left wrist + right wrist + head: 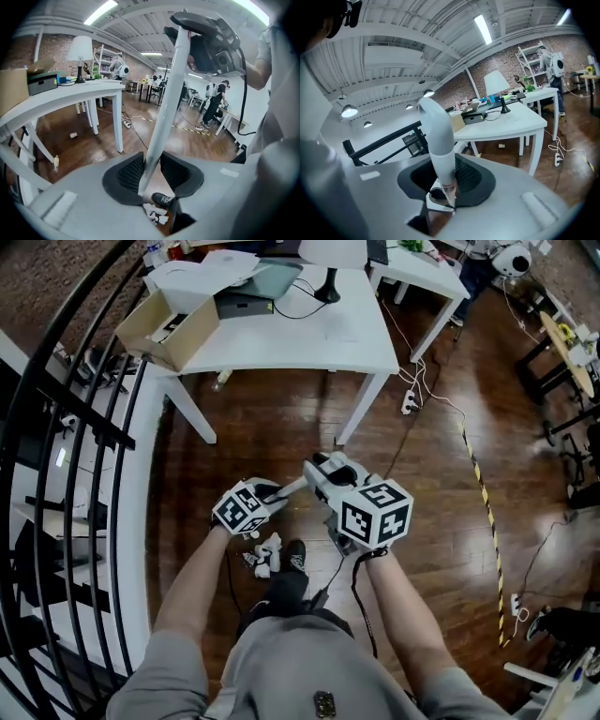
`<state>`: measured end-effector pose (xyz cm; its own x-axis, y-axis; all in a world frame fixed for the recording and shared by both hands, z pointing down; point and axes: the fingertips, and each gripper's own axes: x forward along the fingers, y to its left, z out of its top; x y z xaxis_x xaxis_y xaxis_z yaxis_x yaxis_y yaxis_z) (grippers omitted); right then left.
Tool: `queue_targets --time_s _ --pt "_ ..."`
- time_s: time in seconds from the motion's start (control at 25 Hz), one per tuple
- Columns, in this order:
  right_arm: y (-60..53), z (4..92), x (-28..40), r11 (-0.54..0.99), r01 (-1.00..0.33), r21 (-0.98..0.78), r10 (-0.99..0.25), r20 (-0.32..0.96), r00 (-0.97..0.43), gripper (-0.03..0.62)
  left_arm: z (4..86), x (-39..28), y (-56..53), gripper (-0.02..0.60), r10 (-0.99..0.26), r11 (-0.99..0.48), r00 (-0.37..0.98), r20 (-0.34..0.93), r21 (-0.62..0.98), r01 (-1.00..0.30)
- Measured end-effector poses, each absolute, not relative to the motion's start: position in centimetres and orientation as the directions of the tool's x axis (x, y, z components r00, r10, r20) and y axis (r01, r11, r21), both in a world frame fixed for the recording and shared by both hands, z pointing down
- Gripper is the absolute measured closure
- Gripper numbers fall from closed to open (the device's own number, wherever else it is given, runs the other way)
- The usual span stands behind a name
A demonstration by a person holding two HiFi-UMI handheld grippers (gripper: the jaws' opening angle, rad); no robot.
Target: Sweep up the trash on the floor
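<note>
Both tongs are clamped on one white handle point(166, 108): the left gripper point(152, 171) holds it lower down and the right gripper point(445, 180) near its rounded end, pads pressed against it. Dark glossy wood floor point(281, 427) spreads below, with a black railing point(98, 427) at the left and a white table point(319, 334) carrying a cardboard box point(169, 329). Crumpled white paper trash point(265, 554) lies on the floor just beside the person's black shoe point(295, 554).
</note>
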<state>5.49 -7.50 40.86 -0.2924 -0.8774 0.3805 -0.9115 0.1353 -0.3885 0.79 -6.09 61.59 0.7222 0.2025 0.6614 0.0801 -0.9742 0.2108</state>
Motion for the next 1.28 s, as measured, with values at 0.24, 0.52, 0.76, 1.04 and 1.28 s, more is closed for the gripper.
queue_targets --time_s 0.24,0.52,0.76,1.04,1.28 --pt "-15.0 38.1 6.6 0.228 -0.917 -0.327 -0.851 0.391 -0.351 0.507 59.2 3.6 -12.6 0.465 0.117 -0.972 0.787 0.606 0.233 -0.035" --pt "-21.6 37.4 5.2 0.39 -0.885 -0.255 -0.778 0.423 -0.465 0.507 58.8 4.2 -18.3 0.463 -0.041 -0.936 0.822 0.568 0.265 -0.23" --pt "-26.6 38.5 4.6 0.514 -0.827 -0.227 -0.704 0.438 -0.558 0.507 59.8 4.4 -22.5 0.465 -0.172 -0.877 0.811 0.559 0.288 -0.384" --pt "-33.2 42.2 5.8 0.701 -0.669 -0.247 -0.522 0.462 -0.717 0.507 63.3 6.3 -28.6 0.463 -0.358 -0.726 0.719 0.596 0.307 -0.616" --pt "-37.7 45.9 5.8 0.829 -0.492 -0.266 -0.326 0.485 -0.812 0.507 66.8 7.3 -33.0 0.465 -0.461 -0.584 0.614 0.641 0.301 -0.753"
